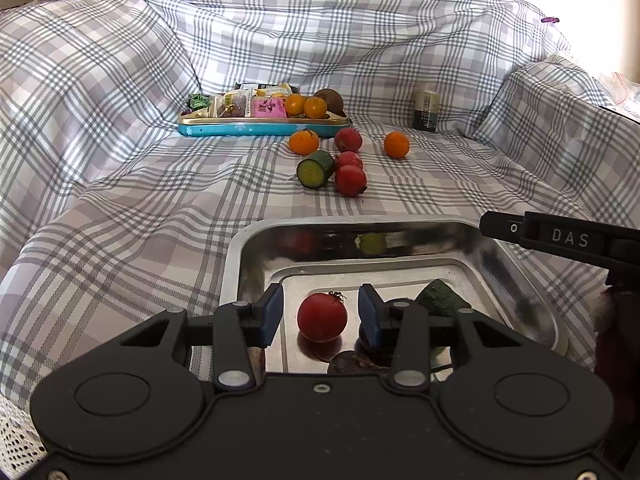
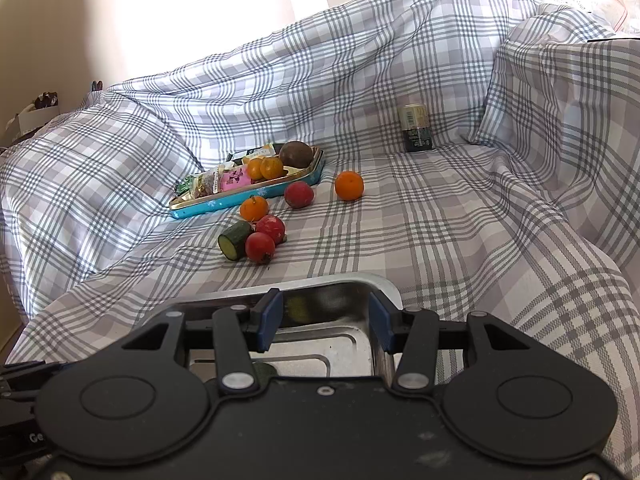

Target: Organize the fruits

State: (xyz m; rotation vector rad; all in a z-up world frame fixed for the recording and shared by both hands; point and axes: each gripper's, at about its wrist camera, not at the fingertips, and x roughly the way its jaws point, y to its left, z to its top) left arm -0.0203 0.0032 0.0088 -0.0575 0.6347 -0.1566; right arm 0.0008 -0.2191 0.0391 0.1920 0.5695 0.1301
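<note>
A steel tray (image 1: 248, 248) lies near me on the checked cloth. A red tomato (image 1: 322, 317) sits in it between the open fingers of my left gripper (image 1: 322, 318), with a green piece (image 1: 440, 298) and a dark fruit (image 1: 352, 362) beside it. My right gripper (image 2: 328, 324) is open and empty over the tray's right end (image 2: 384, 280). Farther off lie a cucumber piece (image 1: 315, 169), red fruits (image 1: 350, 180) (image 1: 348, 139) and oranges (image 1: 303, 142) (image 1: 396, 144). They also show in the right wrist view: the cucumber piece (image 2: 232, 241) and an orange (image 2: 349, 185).
A blue tin tray (image 1: 256, 127) at the back holds snack packets, two oranges and a brown fruit. A small jar (image 1: 426, 110) stands at the back right. Cloth-draped cushions rise at the back and right. The other gripper's arm (image 1: 560, 238) reaches over the steel tray's right rim.
</note>
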